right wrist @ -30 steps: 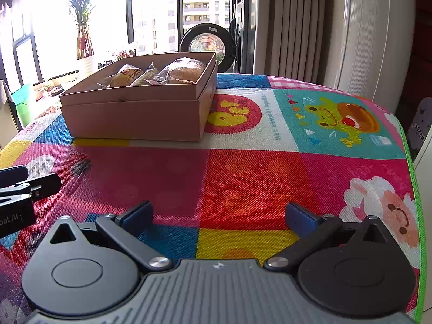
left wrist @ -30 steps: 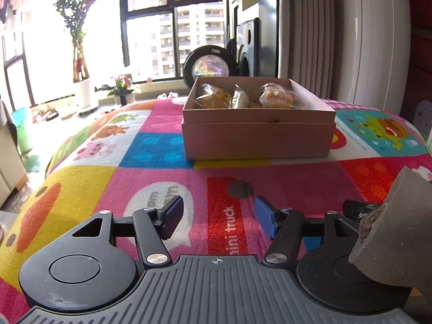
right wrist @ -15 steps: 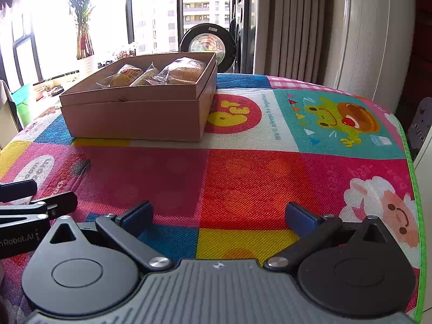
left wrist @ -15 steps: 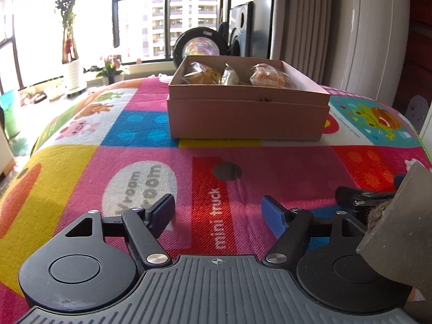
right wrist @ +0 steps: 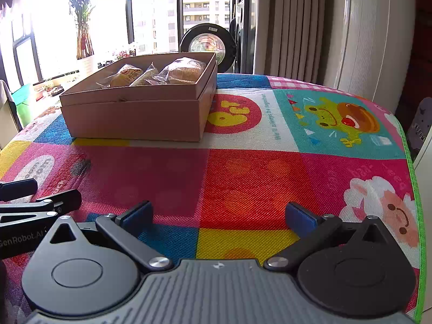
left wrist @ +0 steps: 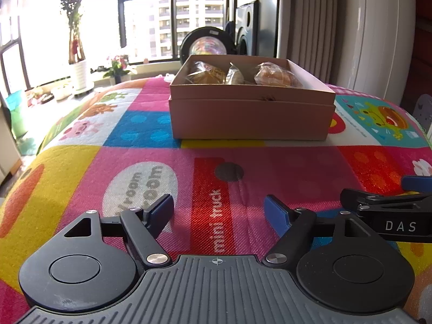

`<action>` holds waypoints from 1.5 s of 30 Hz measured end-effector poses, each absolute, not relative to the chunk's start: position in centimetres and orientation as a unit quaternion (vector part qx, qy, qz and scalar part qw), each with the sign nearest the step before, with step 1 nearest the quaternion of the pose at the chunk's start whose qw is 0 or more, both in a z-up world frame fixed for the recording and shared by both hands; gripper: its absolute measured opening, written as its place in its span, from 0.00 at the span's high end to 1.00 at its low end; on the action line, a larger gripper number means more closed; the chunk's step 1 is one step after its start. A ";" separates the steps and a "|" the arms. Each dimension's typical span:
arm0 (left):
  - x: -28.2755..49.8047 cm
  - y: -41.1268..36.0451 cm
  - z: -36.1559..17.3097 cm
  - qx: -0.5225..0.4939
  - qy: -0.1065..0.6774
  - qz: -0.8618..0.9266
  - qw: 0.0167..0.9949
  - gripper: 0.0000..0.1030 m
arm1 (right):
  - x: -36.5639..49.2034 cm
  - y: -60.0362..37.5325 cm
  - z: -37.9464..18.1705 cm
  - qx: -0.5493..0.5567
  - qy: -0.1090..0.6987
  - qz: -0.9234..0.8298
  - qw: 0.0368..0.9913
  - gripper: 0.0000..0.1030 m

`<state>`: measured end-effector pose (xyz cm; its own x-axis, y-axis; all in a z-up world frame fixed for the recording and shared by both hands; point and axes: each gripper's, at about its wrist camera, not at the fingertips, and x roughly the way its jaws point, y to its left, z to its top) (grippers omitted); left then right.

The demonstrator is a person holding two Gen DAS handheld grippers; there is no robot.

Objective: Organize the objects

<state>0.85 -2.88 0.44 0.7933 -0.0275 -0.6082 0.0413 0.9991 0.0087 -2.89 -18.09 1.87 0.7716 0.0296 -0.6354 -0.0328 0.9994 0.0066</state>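
Super bright in here — sun is blasting through the big black-framed windows (left wrist: 172, 19), with apartment towers (right wrist: 197, 8) visible outside. On the sill side there's a tall leafy plant in a white pot (left wrist: 78, 74) and a little flowering plant (left wrist: 117, 64) next to it. A front-loading washer with a round door (right wrist: 206, 46) sits by the glass, and grey pleated curtains (left wrist: 305, 16) hang to its right beside something big, white and curved (left wrist: 378, 35) (can't tell what it is). The table wears a loud cartoon mat (right wrist: 270, 175) — frogs, sheep, bright squares everywhere.
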 end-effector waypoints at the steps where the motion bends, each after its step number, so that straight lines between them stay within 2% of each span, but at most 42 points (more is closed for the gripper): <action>1: 0.8 -2.9 0.5 0.012 0.321 -0.018 0.947 0.21 | -2.9 -18.1 1.9 -0.003 0.338 0.017 0.941 0.00; 45: 0.3 -3.0 0.8 0.009 0.321 -0.020 0.947 0.21 | -2.9 -18.1 1.9 -0.002 0.337 0.017 0.941 0.00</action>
